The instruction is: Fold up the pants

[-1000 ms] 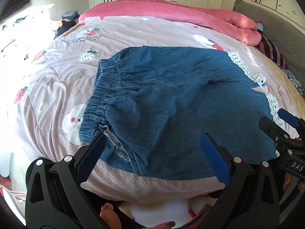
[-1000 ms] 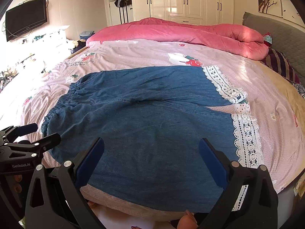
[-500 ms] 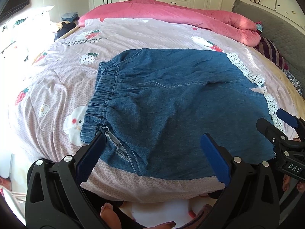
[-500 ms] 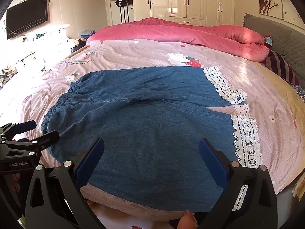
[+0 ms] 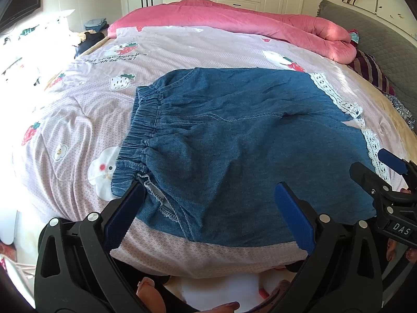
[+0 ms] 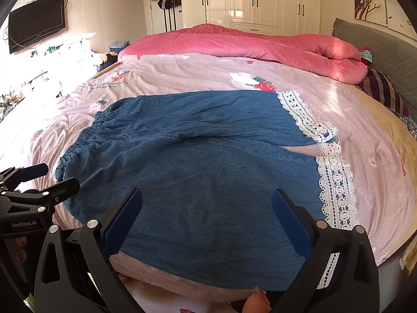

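Observation:
Blue denim pants (image 5: 234, 140) with an elastic waistband (image 5: 140, 130) on the left and white lace hems (image 6: 336, 190) on the right lie spread flat on the bed; they also show in the right wrist view (image 6: 198, 172). My left gripper (image 5: 208, 208) is open and empty, hovering over the near waist corner. My right gripper (image 6: 207, 214) is open and empty, over the near leg close to the bed's front edge. Each gripper shows at the edge of the other's view.
The bed has a pink strawberry-print sheet (image 5: 182, 49). A rolled pink duvet (image 6: 247, 44) lies along the far side. A grey headboard (image 6: 385, 47) and a striped pillow (image 6: 383, 91) are at the right. White wardrobes stand behind, a TV (image 6: 36, 28) at the left wall.
Both views have drawn back and up slightly, so the pants sit a little lower in frame. The pants have not moved and both grippers stay open.

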Demonstrator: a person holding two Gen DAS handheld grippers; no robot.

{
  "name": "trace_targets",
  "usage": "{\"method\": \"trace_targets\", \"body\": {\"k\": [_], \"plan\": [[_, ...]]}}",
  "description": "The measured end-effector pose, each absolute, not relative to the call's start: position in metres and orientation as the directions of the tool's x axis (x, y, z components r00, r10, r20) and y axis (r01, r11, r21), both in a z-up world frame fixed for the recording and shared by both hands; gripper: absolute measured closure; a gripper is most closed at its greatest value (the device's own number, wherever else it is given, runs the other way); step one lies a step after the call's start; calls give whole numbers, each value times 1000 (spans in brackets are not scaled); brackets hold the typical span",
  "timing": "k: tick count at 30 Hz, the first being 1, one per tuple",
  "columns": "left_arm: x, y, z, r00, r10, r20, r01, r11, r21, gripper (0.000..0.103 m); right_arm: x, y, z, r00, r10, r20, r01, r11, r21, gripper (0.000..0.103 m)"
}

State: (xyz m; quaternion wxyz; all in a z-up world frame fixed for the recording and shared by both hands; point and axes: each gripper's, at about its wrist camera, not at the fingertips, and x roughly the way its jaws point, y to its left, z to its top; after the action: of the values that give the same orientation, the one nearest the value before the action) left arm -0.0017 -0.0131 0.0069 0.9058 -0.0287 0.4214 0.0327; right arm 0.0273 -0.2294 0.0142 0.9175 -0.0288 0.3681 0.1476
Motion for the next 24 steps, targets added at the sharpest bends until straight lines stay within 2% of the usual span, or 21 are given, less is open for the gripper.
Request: {"method": "trace_targets", "body": {"k": [24], "plan": [[21, 6, 0, 635, 36, -772, -107, 993, -42, 9, 59, -220, 11, 662, 293, -689, -346, 936, 66, 4]]}}
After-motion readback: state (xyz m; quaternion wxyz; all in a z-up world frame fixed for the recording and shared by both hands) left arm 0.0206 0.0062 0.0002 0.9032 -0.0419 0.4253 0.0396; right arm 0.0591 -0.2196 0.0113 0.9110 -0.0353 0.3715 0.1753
